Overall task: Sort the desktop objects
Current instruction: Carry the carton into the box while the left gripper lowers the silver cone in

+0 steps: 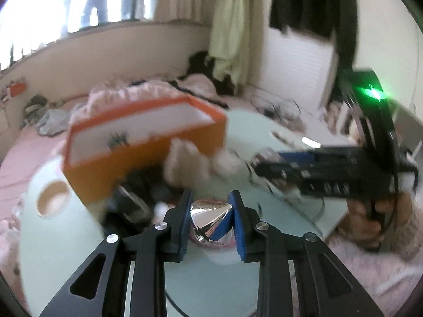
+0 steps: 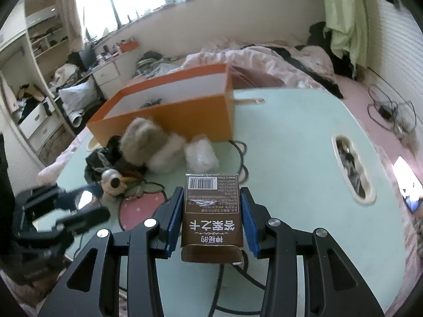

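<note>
Jaws round silver cone (image 1: 211, 218), brown card box (image 2: 211, 211).

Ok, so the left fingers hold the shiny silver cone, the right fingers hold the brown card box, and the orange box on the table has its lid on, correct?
Not quite. The orange box is open, with no lid, as the right wrist view shows. The rest holds: the left gripper holds the silver cone, and the right gripper holds the brown card box.

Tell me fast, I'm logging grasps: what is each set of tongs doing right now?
Left tongs: closed on the shiny silver cone.
Right tongs: closed on the brown card box.
</note>
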